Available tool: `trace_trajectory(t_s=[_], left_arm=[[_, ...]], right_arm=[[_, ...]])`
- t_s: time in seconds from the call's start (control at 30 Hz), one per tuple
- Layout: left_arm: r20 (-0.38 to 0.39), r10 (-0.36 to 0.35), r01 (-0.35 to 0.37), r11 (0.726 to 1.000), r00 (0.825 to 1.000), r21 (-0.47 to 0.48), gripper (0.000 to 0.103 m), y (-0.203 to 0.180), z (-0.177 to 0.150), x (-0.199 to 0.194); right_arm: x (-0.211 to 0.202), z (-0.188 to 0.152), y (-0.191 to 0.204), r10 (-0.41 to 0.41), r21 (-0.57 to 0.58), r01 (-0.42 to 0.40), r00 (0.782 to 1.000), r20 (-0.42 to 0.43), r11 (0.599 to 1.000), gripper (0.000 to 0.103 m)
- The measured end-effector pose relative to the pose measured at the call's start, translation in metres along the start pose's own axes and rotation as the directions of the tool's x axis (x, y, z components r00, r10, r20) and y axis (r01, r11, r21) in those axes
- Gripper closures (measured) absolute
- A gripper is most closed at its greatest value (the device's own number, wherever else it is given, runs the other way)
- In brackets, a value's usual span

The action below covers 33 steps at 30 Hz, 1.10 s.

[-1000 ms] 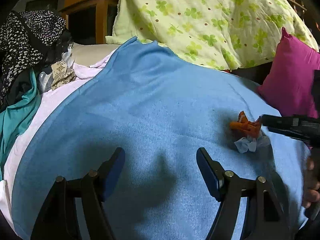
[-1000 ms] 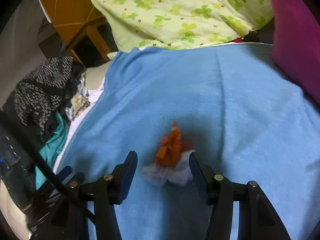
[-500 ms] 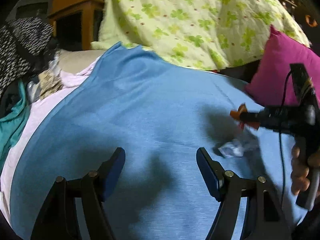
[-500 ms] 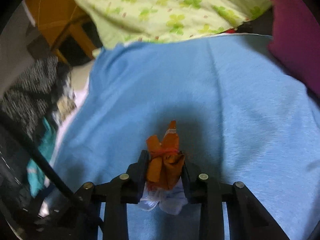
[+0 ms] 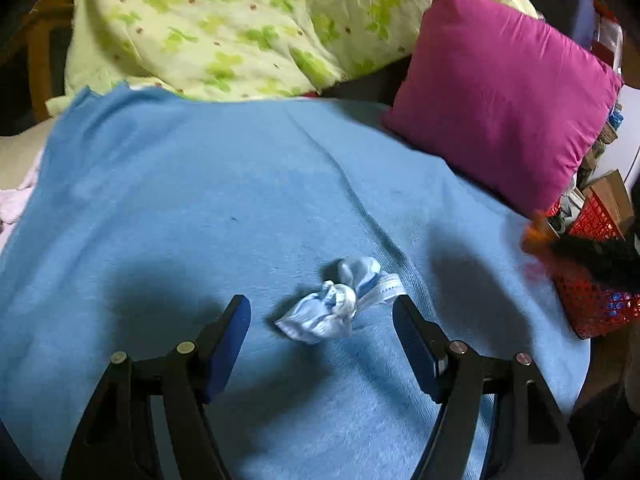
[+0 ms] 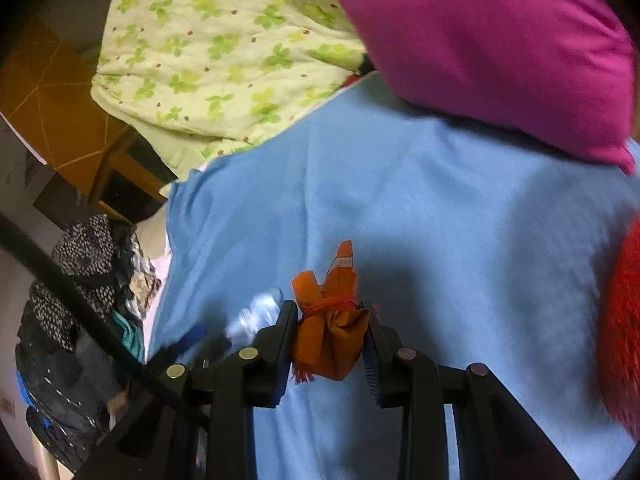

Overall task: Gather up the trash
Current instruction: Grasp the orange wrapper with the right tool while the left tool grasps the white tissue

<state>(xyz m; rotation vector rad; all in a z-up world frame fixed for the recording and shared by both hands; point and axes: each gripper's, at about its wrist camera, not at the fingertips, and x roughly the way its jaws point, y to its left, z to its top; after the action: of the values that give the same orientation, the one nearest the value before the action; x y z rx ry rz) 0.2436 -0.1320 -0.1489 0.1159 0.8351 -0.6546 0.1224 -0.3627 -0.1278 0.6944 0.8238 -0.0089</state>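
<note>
A crumpled pale blue-white wrapper [image 5: 338, 304] lies on the blue blanket [image 5: 200, 200]. My left gripper [image 5: 322, 312] stands open around it, one finger on each side, neither pad touching. My right gripper [image 6: 330, 332] is shut on a knotted orange wrapper [image 6: 332, 332] and holds it above the blanket. In the left wrist view the right gripper [image 5: 560, 244] is a dark blur at the right edge, over a red mesh basket [image 5: 592, 304], with an orange smear at its tip. The pale wrapper [image 6: 256, 312] shows blurred at left in the right wrist view.
A magenta cushion [image 5: 504, 104] leans at the back right. A green-patterned quilt [image 5: 240, 28] is heaped at the back. Dark and patterned clothes [image 6: 80, 280] pile up past the blanket's left edge. The red basket [image 6: 620, 320] stands off the blanket's right edge.
My right gripper closed on the orange wrapper, lifted it off the blanket and carried it right toward the red basket. My left gripper swung right and now straddles the pale wrapper.
</note>
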Motion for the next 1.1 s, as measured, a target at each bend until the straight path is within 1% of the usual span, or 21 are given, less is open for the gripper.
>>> trace_trajectory(t_s=[0.07, 0.13, 0.2, 0.23, 0.27, 0.33, 0.37, 0.43, 0.53, 0.73, 0.83, 0.87, 0.93, 1.0, 1.03, 1.07, 1.1], left_arm=[[-0.043, -0.032, 0.031, 0.999, 0.999, -0.010, 0.029, -0.001, 0.003, 0.013], [-0.057, -0.038, 0.037, 0.999, 0.998, -0.018, 0.029, -0.001, 0.004, 0.019], [-0.070, -0.041, 0.039, 0.999, 0.997, -0.024, 0.029, -0.001, 0.005, 0.025], [-0.075, -0.049, 0.046, 0.998, 0.996, -0.031, 0.031, -0.001, 0.005, 0.026], [-0.080, -0.048, 0.046, 0.999, 0.996, -0.030, 0.034, 0.000, 0.007, 0.028], [-0.100, -0.041, 0.040, 0.999, 0.994, -0.016, 0.060, 0.001, 0.007, 0.033], [-0.114, -0.045, 0.044, 0.999, 0.992, -0.014, 0.065, 0.001, 0.004, 0.034], [-0.105, -0.040, 0.039, 0.999, 0.994, -0.009, 0.077, 0.001, 0.002, 0.030], [-0.065, -0.036, 0.037, 0.999, 0.997, 0.001, 0.082, -0.002, 0.002, 0.019], [-0.003, -0.024, 0.024, 1.000, 1.000, 0.002, 0.085, -0.006, 0.000, -0.008], [0.032, 0.013, -0.013, 1.000, 0.999, -0.003, 0.085, -0.006, -0.002, -0.027], [0.042, 0.040, -0.039, 0.999, 0.998, -0.006, 0.085, -0.006, -0.003, -0.034], [0.062, 0.119, -0.119, 0.993, 0.991, 0.007, 0.086, -0.009, -0.007, -0.049], [0.106, 0.198, -0.203, 0.978, 0.974, 0.038, 0.085, -0.019, -0.011, -0.067], [0.138, 0.231, -0.240, 0.970, 0.963, 0.051, 0.085, -0.024, -0.013, -0.079], [0.155, 0.246, -0.258, 0.964, 0.957, 0.058, 0.085, -0.027, -0.013, -0.084], [0.185, 0.273, -0.290, 0.955, 0.944, 0.069, 0.085, -0.033, -0.014, -0.095]], right_arm=[[-0.004, -0.010, -0.008, 0.001, 0.008, 0.000, 1.000, -0.018, 1.000, 0.070], [-0.003, -0.014, -0.010, 0.000, 0.012, 0.000, 1.000, -0.029, 1.000, 0.070], [-0.001, -0.015, -0.006, -0.006, 0.001, 0.006, 1.000, -0.022, 1.000, 0.070], [-0.001, -0.014, -0.005, -0.008, -0.005, 0.008, 1.000, -0.011, 1.000, 0.070], [0.000, -0.014, -0.004, -0.008, -0.008, 0.008, 1.000, -0.008, 1.000, 0.070], [0.002, -0.015, -0.001, -0.017, -0.028, 0.017, 1.000, -0.004, 0.999, 0.070], [0.004, -0.015, 0.003, -0.025, -0.037, 0.025, 1.000, -0.002, 0.999, 0.070], [0.006, -0.016, 0.008, -0.047, -0.070, 0.047, 0.999, 0.008, 0.996, 0.070], [0.006, -0.016, 0.014, -0.053, -0.097, 0.056, 0.998, 0.029, 0.994, 0.070], [0.005, -0.018, 0.025, -0.055, -0.144, 0.064, 0.996, 0.064, 0.987, 0.070], [0.003, -0.018, 0.031, -0.047, -0.166, 0.062, 0.995, 0.092, 0.984, 0.070], [0.002, -0.018, 0.033, -0.044, -0.175, 0.062, 0.994, 0.102, 0.983, 0.070], [0.000, -0.018, 0.038, -0.035, -0.197, 0.058, 0.992, 0.119, 0.979, 0.070], [0.000, -0.019, 0.044, -0.030, -0.217, 0.058, 0.991, 0.129, 0.974, 0.070], [0.000, -0.020, 0.046, -0.027, -0.230, 0.057, 0.991, 0.133, 0.972, 0.070], [0.000, -0.021, 0.049, -0.024, -0.240, 0.057, 0.990, 0.136, 0.969, 0.070], [-0.001, -0.022, 0.050, -0.023, -0.251, 0.057, 0.990, 0.139, 0.966, 0.070]])
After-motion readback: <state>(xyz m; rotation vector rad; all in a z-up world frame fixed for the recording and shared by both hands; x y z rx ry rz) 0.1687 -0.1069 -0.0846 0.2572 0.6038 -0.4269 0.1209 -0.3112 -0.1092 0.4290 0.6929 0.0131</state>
